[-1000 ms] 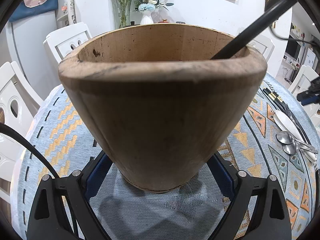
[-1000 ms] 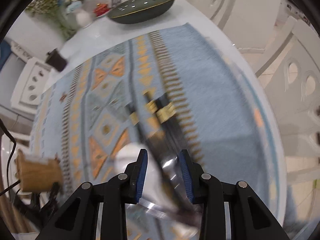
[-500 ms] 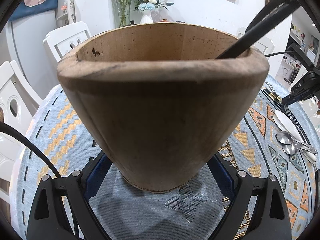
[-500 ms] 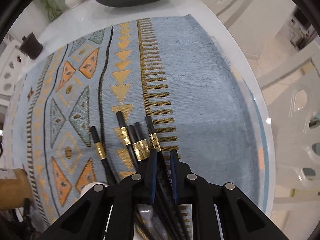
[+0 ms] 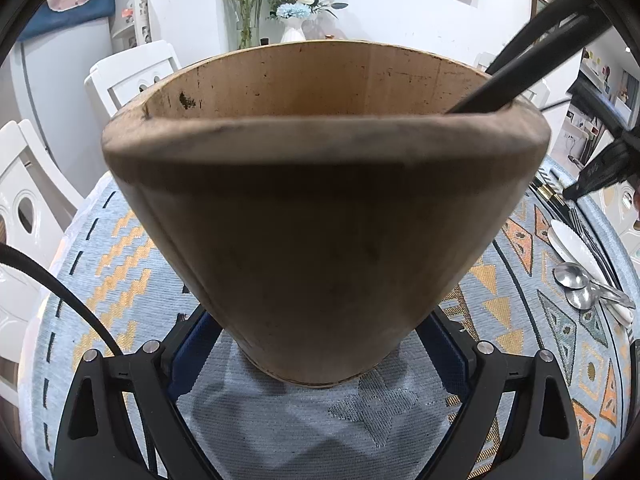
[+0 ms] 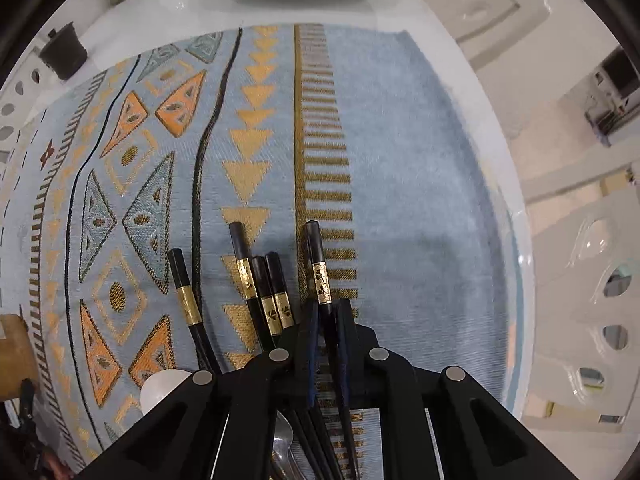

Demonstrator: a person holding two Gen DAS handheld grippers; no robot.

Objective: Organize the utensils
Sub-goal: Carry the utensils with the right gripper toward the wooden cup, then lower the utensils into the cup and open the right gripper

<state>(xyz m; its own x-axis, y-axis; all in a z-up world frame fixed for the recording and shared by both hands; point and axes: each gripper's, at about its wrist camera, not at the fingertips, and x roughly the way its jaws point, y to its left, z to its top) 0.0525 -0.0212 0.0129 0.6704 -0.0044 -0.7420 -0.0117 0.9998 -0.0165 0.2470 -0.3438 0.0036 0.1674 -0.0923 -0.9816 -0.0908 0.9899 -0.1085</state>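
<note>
The right gripper point(image 6: 326, 344) has dropped and clamped one black chopstick point(image 6: 318, 264); the left gripper point(image 5: 320, 340) grips the wooden holder point(image 5: 320, 208), ready for loading.

Wooden utensil holder point(image 5: 320, 220), tan, round and tapering toward its base, upright on the patterned blue cloth of the table, with black chopsticks point(image 5: 516, 68) leaning out over its right rim. Five more black chopsticks with gold bands point(image 6: 256, 280) lying side by side on the cloth, the rightmost chopstick point(image 6: 318, 268) pinched between dark fingers point(image 6: 312, 344). Beside them two silver spoons point(image 5: 576, 280), a white spoon point(image 5: 572, 240) and a fork point(image 5: 580, 220).
</note>
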